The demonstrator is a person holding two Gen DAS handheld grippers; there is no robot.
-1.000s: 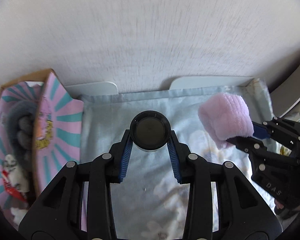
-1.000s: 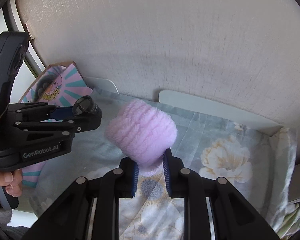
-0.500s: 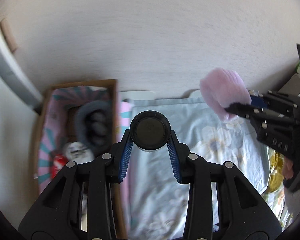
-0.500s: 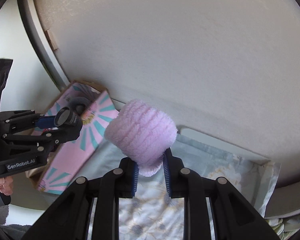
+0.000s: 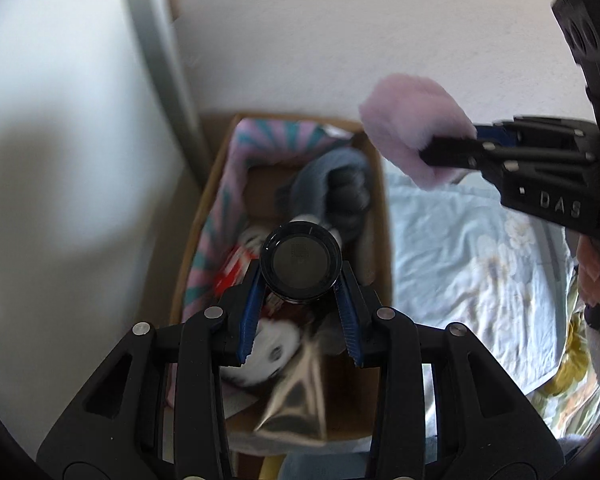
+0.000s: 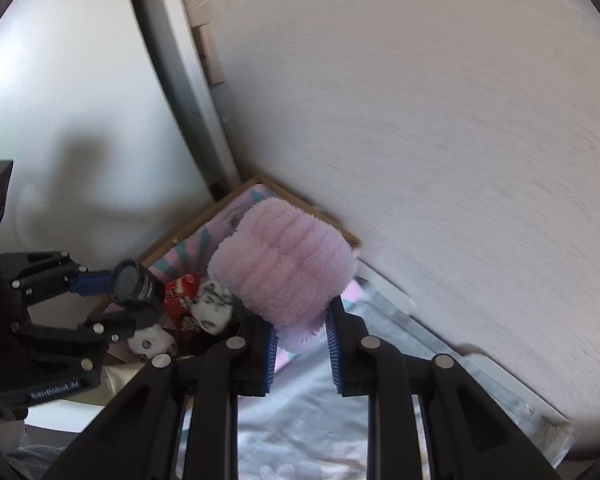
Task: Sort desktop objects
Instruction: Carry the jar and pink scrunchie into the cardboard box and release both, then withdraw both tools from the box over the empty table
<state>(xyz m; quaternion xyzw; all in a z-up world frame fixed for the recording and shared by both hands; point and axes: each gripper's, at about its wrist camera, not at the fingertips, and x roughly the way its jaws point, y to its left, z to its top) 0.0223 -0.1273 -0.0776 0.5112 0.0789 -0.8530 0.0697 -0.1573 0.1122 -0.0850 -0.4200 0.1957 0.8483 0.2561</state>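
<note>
L wrist view: L gripper [image 5: 300, 280] is clamped on a black jar [image 5: 301, 265], blue pads pressing both sides, lid end facing the cam, so its long axis runs along the fingers. The box [image 5: 382, 216] lies straight below and just ahead of the jar, open top up; jar looks to be over the box's mid part. Inside, blurred: a grey bundle [image 5: 328, 184], something red, white-and-black soft bits, a silvery pouch [image 5: 296, 404] near the front. R gripper [image 5: 452, 146] comes in from the right, nipping a pink puff [image 5: 412, 128] that hangs over the box's far right corner, w/ the floral cloth [image 5: 480, 264] below to the right. Fingers show at the right edge, cut off. R wrist view: R gripper [image 6: 302, 334] is nearly closed on the puff's [image 6: 282, 268] lower fringe; the bulk stands clear above the tips. Box [image 6: 284, 194] sits ahead and left of it, by the wall; puff hides much of its inside. L gripper [image 6: 118, 296] w/ jar [image 6: 134, 284] is to the left, nearer over the contents, so I judge the L goes first. Jar's base and box floor under it can't be seen; drop height unclear.
</note>
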